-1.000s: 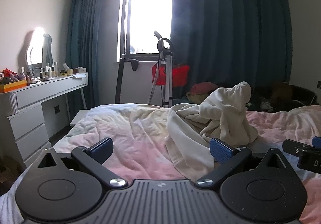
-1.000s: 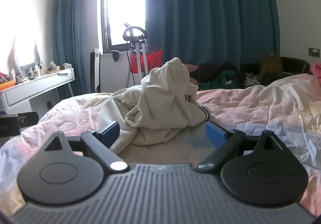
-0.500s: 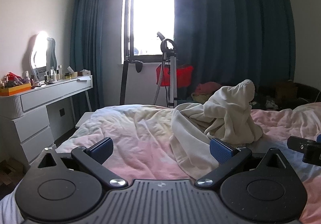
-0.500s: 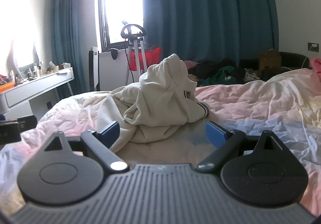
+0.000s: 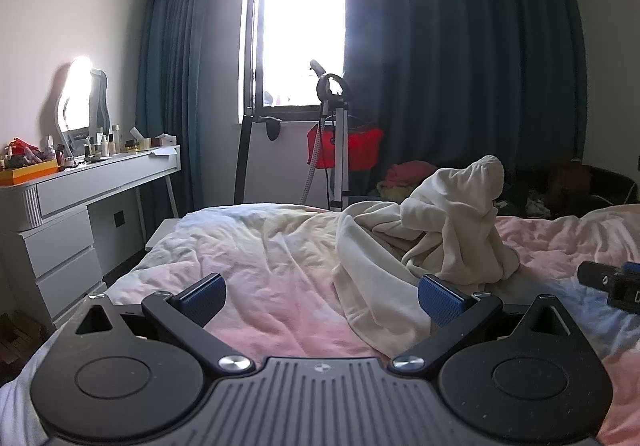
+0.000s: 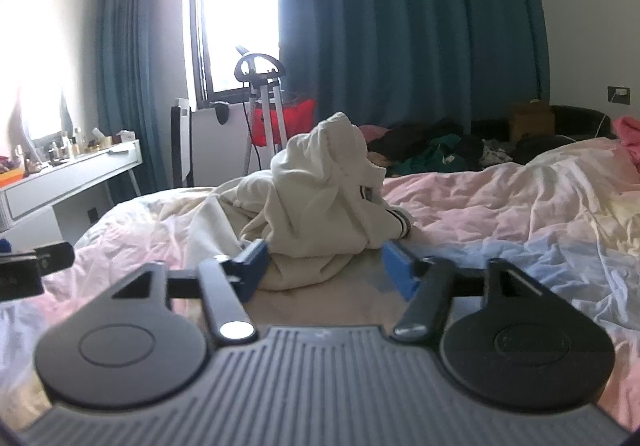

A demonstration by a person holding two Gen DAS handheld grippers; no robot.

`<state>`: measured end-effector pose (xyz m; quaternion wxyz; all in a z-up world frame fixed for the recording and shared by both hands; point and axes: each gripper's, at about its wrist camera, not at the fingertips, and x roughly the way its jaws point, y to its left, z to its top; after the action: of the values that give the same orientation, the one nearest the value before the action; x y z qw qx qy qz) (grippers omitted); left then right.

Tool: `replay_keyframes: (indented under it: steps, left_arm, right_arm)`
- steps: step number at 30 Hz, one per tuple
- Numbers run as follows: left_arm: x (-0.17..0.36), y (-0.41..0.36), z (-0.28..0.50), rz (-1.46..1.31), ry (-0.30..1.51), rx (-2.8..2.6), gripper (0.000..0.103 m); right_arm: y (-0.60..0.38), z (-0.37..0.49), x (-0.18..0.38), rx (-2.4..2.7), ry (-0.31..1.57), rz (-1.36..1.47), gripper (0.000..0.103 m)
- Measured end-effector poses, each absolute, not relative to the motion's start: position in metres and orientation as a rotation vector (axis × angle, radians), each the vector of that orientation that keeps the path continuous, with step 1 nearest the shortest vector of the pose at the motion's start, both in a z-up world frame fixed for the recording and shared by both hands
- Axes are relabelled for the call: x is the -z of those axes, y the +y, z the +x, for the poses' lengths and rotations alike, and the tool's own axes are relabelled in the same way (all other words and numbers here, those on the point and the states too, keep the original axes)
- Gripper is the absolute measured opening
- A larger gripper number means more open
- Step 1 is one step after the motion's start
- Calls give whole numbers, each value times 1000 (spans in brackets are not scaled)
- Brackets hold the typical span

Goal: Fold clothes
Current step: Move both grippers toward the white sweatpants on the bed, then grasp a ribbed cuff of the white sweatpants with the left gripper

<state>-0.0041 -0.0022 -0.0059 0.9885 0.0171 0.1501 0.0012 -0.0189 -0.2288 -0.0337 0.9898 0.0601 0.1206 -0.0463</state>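
Right claw [image 6: 324,266] closing — cream garment [image 6: 320,202] just ahead

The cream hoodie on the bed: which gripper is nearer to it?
Right. The right gripper is closing with the cream hoodie's hem between its pads; the left gripper sits left of it, over bare bedding.

Our left gripper [image 5: 322,296] and right gripper [image 6: 324,266] match: dark grey ribbed body, two round black discs with triangular cutouts, black link arms on silver pivot screws, blue ribbed pads [image 5: 440,296] on the jaws. Small round logo at the body's front edge.
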Motion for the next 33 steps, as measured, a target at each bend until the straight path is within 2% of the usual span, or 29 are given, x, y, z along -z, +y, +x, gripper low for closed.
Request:
replay_keyframes:
  steps: [9, 11, 18, 23, 24, 26, 27, 28, 29, 31, 33]
  left_arm:
    - [12, -8, 0, 60, 308, -8, 103]
    - [15, -10, 2, 71, 310, -12, 103]
    - [19, -31, 36, 116, 316, 2, 103]
    - [10, -60, 100, 54, 351, 80, 103]
    - [8, -68, 118, 46, 368, 101, 103]
    - [4, -88, 157, 19, 396, 130, 103]
    - [1, -100, 178, 3, 403, 144, 103]
    - [-3, -113, 198, -11, 404, 165, 103]
    - [-6, -126, 216, -23, 402, 189, 103]
    - [-12, -153, 253, -47, 397, 239, 103]
    - [-18, -180, 287, -62, 394, 280, 103]
  right_arm:
    - [-233, -27, 21, 103, 108, 112, 64]
    - [-237, -24, 17, 92, 110, 99, 81]
    - [-267, -10, 1, 65, 139, 166, 81]
    - [-300, 3, 7, 143, 183, 236, 82]
    - [-303, 7, 11, 154, 198, 229, 80]
    - [-307, 14, 20, 169, 223, 214, 55]
    - [-308, 17, 25, 174, 234, 207, 49]
    - [-310, 21, 30, 177, 246, 202, 36]
    - [-311, 27, 35, 174, 262, 207, 28]
    - [-313, 35, 42, 166, 275, 234, 23]
    - [-318, 40, 50, 179, 254, 272, 22]
